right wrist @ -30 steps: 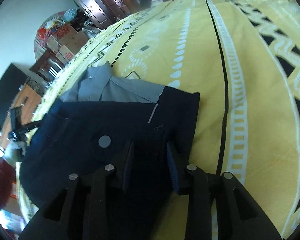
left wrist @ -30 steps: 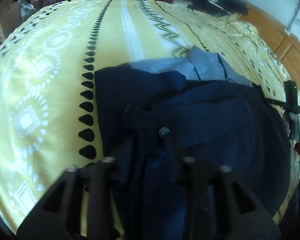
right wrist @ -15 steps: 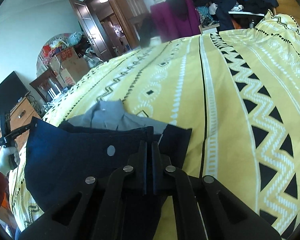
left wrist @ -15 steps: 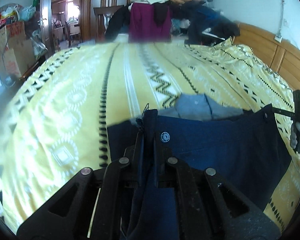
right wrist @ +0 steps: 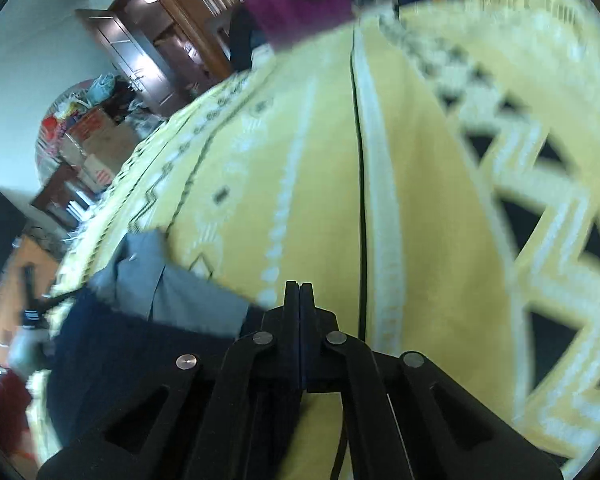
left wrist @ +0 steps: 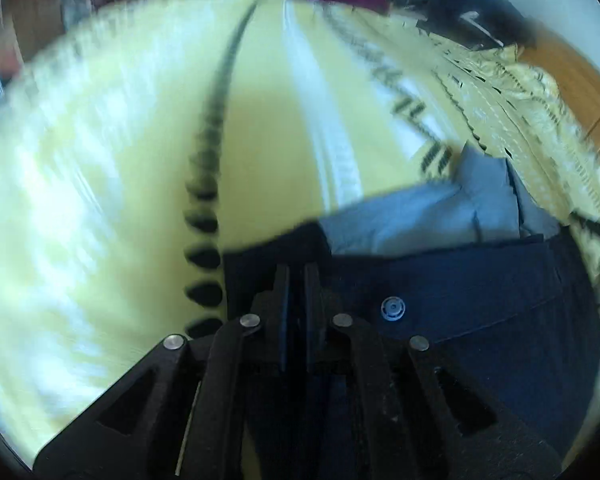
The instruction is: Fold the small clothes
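A dark navy garment (left wrist: pixel 480 300) with a metal snap (left wrist: pixel 393 308) and a grey inner part (left wrist: pixel 440 216) lies on the yellow patterned bedspread (left wrist: pixel 260 140). My left gripper (left wrist: pixel 296 272) is shut on the garment's near left edge, with navy cloth pinched between the fingers. In the right wrist view the same navy garment (right wrist: pixel 120 352) and its grey part (right wrist: pixel 172 288) spread to the left. My right gripper (right wrist: pixel 300 286) is shut on the garment's right edge, a thin strip of blue cloth between its pads. Both views are blurred by motion.
The bedspread (right wrist: pixel 420 200) stretches far ahead and to both sides. A wooden headboard (left wrist: pixel 572 80) runs along the right. A purple garment (right wrist: pixel 300 0) and a heap of clothes lie beyond the bed's far end. Cardboard boxes (right wrist: pixel 96 148) and a wardrobe stand past the left side.
Both grippers closed on the navy garment's edges, lifted them off the bedspread, then carried them forward and down. The grey part now shows just ahead of the fingers.
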